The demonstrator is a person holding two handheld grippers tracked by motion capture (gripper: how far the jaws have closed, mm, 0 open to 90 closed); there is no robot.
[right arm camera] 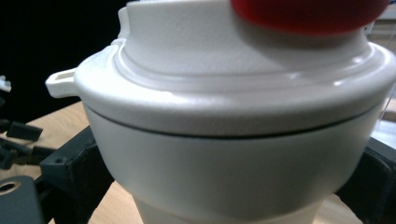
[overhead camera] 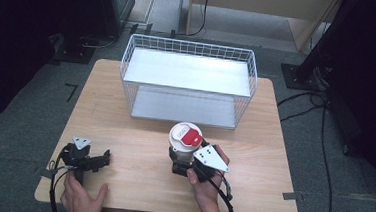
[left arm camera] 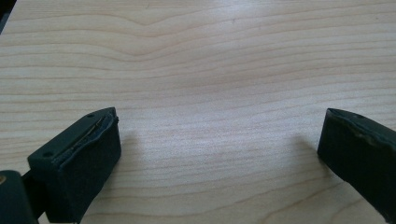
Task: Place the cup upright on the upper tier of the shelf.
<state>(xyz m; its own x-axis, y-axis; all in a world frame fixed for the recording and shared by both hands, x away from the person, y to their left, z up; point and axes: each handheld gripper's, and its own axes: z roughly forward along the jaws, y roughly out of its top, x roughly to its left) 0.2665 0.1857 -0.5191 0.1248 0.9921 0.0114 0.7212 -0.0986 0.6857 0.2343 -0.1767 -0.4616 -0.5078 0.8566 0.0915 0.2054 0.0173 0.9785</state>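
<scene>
Holding a white cup (overhead camera: pixel 185 145) with the right tongs (overhead camera: pixel 184 162), at about 5 o'clock from the middle of the desk (overhead camera: pixel 139 132). Closed on the cup body from both sides, one black jaw at each flank, as seen in the right gripper view, just under the lid. Standing upright, with a white lid (right arm camera: pixel 233 79) and a red cap (overhead camera: pixel 192 137) on top. Sitting just in front of the wire basket (overhead camera: pixel 187 81), near but apart from it. Gripped from the 6 o'clock side by the person's right hand (overhead camera: pixel 206 180), with the grey three-cornered plate (overhead camera: pixel 212 157) lying at 3 o'clock of the cup.

Resting low over the desk at about 8 o'clock, the left tongs (overhead camera: pixel 103 158), well apart from the cup. Open wide, with only bare wood grain between the two black jaws in the left gripper view. Held by the person's left hand (overhead camera: pixel 82 196) at the 6 o'clock edge of the desk.

Standing at 12 o'clock on the desk, the white wire basket, with two flat grey shelves inside, one above the other. Cannot tell if the cup bottom touches the desk.
</scene>
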